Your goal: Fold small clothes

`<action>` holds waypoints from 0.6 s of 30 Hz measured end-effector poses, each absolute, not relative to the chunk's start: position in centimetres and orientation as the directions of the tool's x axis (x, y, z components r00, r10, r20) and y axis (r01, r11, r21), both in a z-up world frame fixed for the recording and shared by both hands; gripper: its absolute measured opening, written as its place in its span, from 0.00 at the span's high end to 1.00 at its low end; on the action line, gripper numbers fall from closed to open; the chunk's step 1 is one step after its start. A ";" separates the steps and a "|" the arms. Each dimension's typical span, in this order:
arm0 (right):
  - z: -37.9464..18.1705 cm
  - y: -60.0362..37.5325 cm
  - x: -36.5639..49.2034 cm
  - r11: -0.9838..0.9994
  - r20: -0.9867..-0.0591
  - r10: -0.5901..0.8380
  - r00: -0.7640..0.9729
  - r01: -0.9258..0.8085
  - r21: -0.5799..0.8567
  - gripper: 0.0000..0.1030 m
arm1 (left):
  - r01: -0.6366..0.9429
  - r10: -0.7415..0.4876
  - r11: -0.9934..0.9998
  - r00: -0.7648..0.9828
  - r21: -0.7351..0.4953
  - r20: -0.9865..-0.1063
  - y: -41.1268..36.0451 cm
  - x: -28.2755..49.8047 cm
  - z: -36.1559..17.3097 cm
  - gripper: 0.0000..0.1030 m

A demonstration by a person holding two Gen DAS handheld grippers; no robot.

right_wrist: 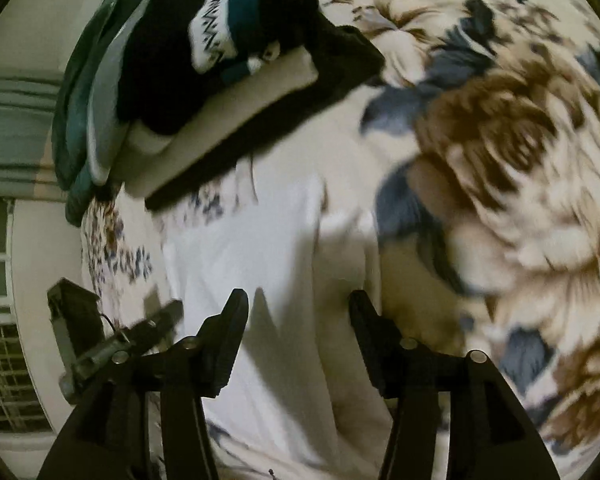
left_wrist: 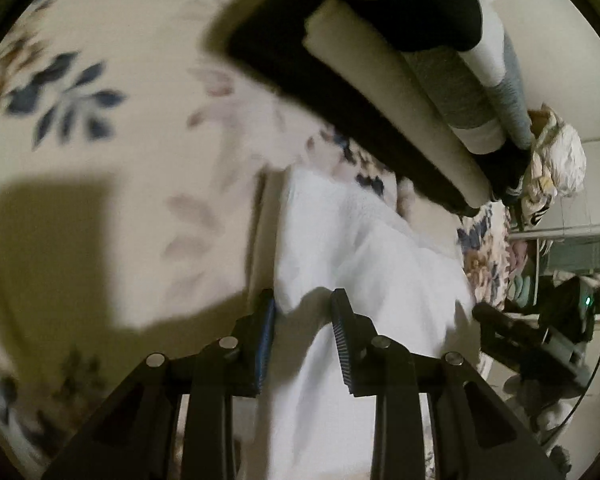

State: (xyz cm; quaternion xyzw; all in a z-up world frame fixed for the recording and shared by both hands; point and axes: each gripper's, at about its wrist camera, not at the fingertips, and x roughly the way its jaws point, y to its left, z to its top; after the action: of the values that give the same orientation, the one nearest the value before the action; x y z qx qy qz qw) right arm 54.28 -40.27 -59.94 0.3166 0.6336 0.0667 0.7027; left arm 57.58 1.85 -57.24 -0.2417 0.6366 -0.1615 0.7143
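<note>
A small white garment (left_wrist: 352, 248) lies on a floral bedspread (left_wrist: 100, 140). My left gripper (left_wrist: 304, 300) hovers over the garment's near edge with its jaws apart and white cloth showing between them; nothing is pinched. In the right wrist view the same white garment (right_wrist: 260, 248) lies flat below my right gripper (right_wrist: 298, 300), which is wide open and empty above it. The left gripper (right_wrist: 148, 332) shows at the lower left of that view. The right gripper (left_wrist: 500, 324) shows at the right of the left wrist view.
A stack of folded clothes (left_wrist: 400, 80), black, beige, grey and white, lies beyond the garment; it also shows in the right wrist view (right_wrist: 220, 60). A crumpled bundle (left_wrist: 556, 160) and shelves (left_wrist: 572, 264) stand past the bed's edge. The large flower print (right_wrist: 520, 180) covers the bed to the right.
</note>
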 end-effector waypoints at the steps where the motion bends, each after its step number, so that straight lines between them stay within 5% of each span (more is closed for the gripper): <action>1: -60.3 -40.1 55.1 0.801 -0.857 0.482 0.180 0.305 0.515 0.46 | -0.051 -0.535 0.834 0.171 -0.550 -0.827 1.5 57.9 -56.9 0.78; 2: -60.7 -39.6 56.0 0.817 -0.870 0.461 0.172 0.299 0.492 0.46 | -0.034 -0.531 0.837 0.193 -0.546 -0.825 1.3 58.1 -56.5 0.79; 3: -60.9 -39.1 56.6 0.832 -0.881 0.443 0.166 0.289 0.473 0.49 | -0.009 -0.531 0.838 0.218 -0.546 -0.819 1.0 58.3 -55.9 0.92; 4: -60.9 -38.9 56.9 0.859 -0.902 0.401 0.161 0.277 0.431 0.68 | 0.007 -0.530 0.840 0.231 -0.543 -0.816 0.8 58.4 -55.4 0.97; 6: -60.7 -39.4 56.7 0.868 -0.910 0.376 0.174 0.278 0.412 0.82 | 0.026 -0.540 0.833 0.254 -0.553 -0.802 0.5 58.7 -54.5 0.97; 9: -60.2 -40.6 55.5 0.853 -0.908 0.369 0.196 0.317 0.415 0.87 | 0.031 -0.562 0.817 0.274 -0.576 -0.781 0.6 58.9 -53.6 0.97; 12: -59.2 -41.2 54.7 0.866 -0.921 0.338 0.194 0.319 0.385 0.87 | 0.020 -0.559 0.820 0.243 -0.572 -0.793 0.7 59.5 -54.1 0.94; 15: -57.8 -42.5 54.3 0.828 -0.899 0.377 0.223 0.353 0.435 0.60 | -0.015 -0.522 0.844 0.202 -0.535 -0.829 0.9 59.6 -55.1 0.87; 18: -57.0 -42.6 54.6 0.814 -0.883 0.407 0.235 0.345 0.467 0.57 | -0.045 -0.536 0.832 0.189 -0.552 -0.823 1.6 59.2 -56.0 0.86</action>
State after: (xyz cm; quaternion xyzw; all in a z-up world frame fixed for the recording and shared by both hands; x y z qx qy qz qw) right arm 54.55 -42.56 -57.03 0.3042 0.6181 0.0213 0.7246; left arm 59.19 1.64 -55.97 -0.2363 0.6144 -0.1672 0.7340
